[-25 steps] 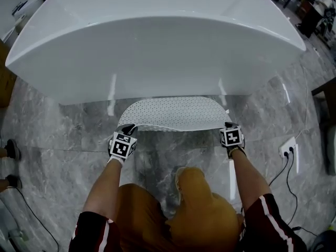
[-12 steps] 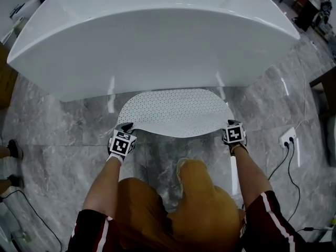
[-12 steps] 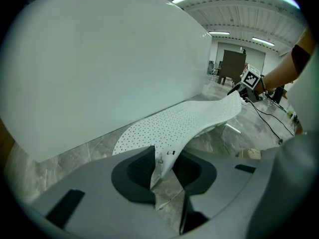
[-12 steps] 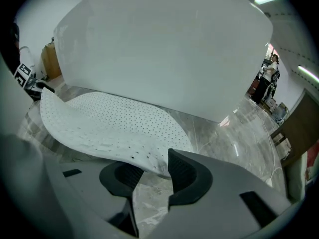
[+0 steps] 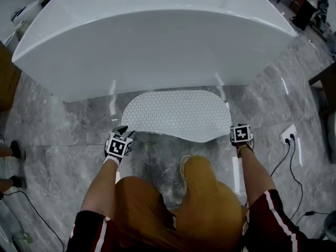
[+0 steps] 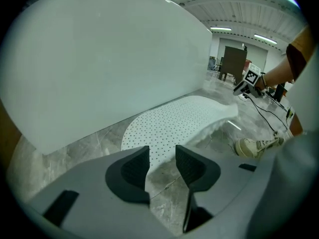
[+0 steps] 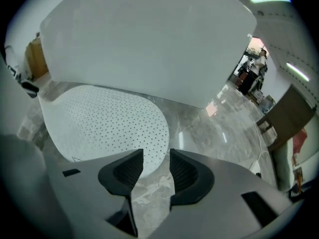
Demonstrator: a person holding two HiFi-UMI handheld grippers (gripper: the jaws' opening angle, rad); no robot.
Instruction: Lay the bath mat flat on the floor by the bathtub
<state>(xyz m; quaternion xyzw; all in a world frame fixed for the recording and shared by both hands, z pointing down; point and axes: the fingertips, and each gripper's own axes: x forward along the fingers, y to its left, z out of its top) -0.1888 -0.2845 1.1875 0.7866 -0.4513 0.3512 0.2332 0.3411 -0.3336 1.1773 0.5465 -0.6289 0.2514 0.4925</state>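
The white perforated bath mat (image 5: 176,113) lies spread on the grey marble floor right against the white bathtub (image 5: 157,41); its near right edge looks slightly wavy. My left gripper (image 5: 125,132) sits at the mat's near left corner, my right gripper (image 5: 234,128) at its near right corner. Both jaws have just been opening. In the left gripper view the gripper (image 6: 162,156) stands open, with the mat (image 6: 174,121) ending just at the tips, unpinched. The right gripper (image 7: 156,159) is likewise open over the mat's edge (image 7: 107,121).
A floor socket (image 5: 288,146) with cables lies at the right. A person's shoes (image 5: 14,151) are at the far left, and my own shoe (image 6: 255,146) is near the mat. A wooden cabinet (image 5: 5,80) stands at the left, dark furniture (image 5: 325,88) at the right.
The mat's near edge, held up by both grippers before, has dropped onto the floor. Both grippers have let go and drawn back toward me.
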